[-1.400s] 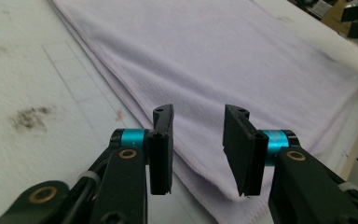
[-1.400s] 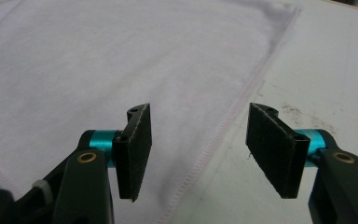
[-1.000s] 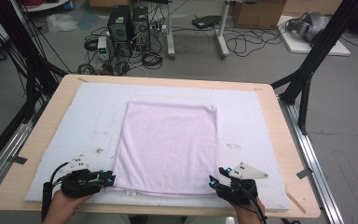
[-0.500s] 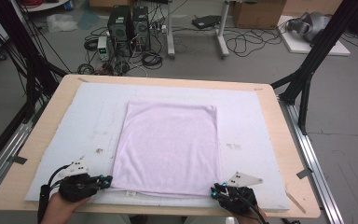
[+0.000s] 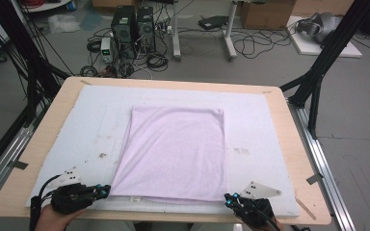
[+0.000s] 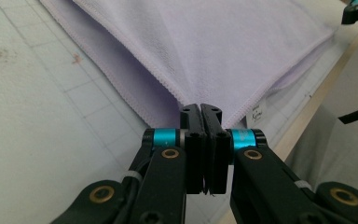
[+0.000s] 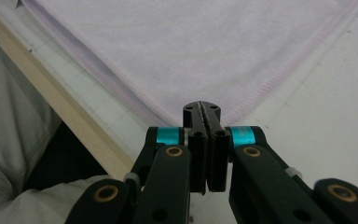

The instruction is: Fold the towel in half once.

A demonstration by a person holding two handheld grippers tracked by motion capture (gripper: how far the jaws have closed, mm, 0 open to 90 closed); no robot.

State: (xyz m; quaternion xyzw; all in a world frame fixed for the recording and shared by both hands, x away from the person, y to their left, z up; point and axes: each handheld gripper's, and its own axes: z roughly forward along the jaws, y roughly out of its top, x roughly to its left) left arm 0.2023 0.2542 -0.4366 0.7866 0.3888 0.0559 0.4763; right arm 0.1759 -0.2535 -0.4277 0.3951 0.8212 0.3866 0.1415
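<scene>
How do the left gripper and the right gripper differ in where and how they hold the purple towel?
The left gripper pinches the purple towel at its near left corner; the right gripper pinches its near right corner. The left gripper points across the table toward the right; the right gripper points away from the person, toward the left. Both have just closed on the cloth at the white mat's near edge.

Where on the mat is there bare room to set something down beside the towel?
White mat is bare left of the lilac towel, and also right of it out to the wooden table edge. A narrower strip runs behind it. The near edge is crowded: left hand-held gripper and right hand-held gripper pinch the corners.
</scene>
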